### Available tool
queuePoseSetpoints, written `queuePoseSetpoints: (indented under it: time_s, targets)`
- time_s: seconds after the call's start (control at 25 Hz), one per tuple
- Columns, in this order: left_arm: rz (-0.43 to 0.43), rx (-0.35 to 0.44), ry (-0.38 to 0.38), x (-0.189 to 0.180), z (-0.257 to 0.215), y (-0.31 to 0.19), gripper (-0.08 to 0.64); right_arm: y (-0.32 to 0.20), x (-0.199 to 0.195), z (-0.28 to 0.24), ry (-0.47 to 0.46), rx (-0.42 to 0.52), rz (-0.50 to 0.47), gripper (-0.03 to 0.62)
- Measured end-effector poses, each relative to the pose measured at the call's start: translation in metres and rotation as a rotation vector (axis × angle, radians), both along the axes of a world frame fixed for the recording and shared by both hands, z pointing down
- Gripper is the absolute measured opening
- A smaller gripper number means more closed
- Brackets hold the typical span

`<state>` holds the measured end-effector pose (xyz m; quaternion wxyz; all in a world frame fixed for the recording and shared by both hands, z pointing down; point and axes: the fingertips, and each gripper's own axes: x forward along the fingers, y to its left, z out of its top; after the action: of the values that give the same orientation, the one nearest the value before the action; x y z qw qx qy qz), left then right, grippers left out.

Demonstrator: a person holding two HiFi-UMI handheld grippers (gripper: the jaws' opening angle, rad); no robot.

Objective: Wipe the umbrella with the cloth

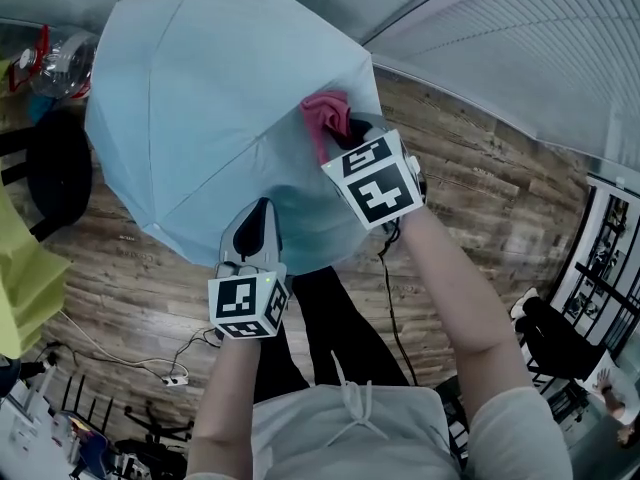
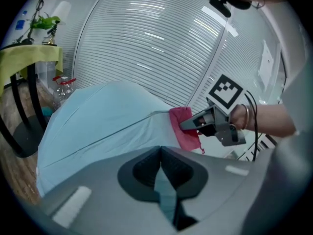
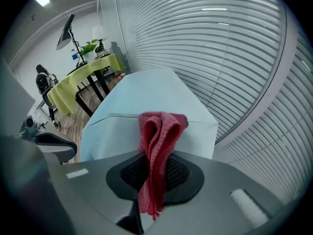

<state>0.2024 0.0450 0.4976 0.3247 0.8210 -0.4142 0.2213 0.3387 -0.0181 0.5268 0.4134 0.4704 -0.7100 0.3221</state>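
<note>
An open light-blue umbrella fills the upper middle of the head view. My left gripper is at its near rim, shut on a fold of the blue fabric. My right gripper is at the canopy's right side, shut on a red cloth that lies against the fabric. In the right gripper view the folded cloth hangs between the jaws, with the umbrella just beyond. The left gripper view shows the umbrella, the cloth and the right gripper pressed to it.
The floor is wood planks. A black chair and a yellow-covered table stand at the left, bottles behind them. Cables lie near my feet. A black rack is at the right. A white slatted wall runs behind.
</note>
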Motion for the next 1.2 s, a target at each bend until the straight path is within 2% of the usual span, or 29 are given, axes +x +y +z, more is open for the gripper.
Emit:
queuePoseSetpoints:
  time_s: [0.72, 0.84, 1.04, 1.2]
  targets:
    - [-0.003, -0.02, 0.01, 0.037, 0.015, -0.024, 0.008, -0.021, 0.086, 0.045, 0.073, -0.027, 0.149, 0.058]
    - [0.007, -0.021, 0.02, 0.043, 0.018, -0.025, 0.006, -0.02, 0.101, 0.048, 0.11, -0.022, 0.18, 0.058]
    - [0.023, -0.033, 0.042, 0.046, 0.017, -0.019, 0.007, -0.012, 0.113, 0.032, 0.139, 0.001, 0.229, 0.058]
    - [0.056, -0.022, 0.052, 0.037, 0.002, -0.012, 0.008, -0.005, 0.098, 0.002, 0.14, 0.047, 0.248, 0.057]
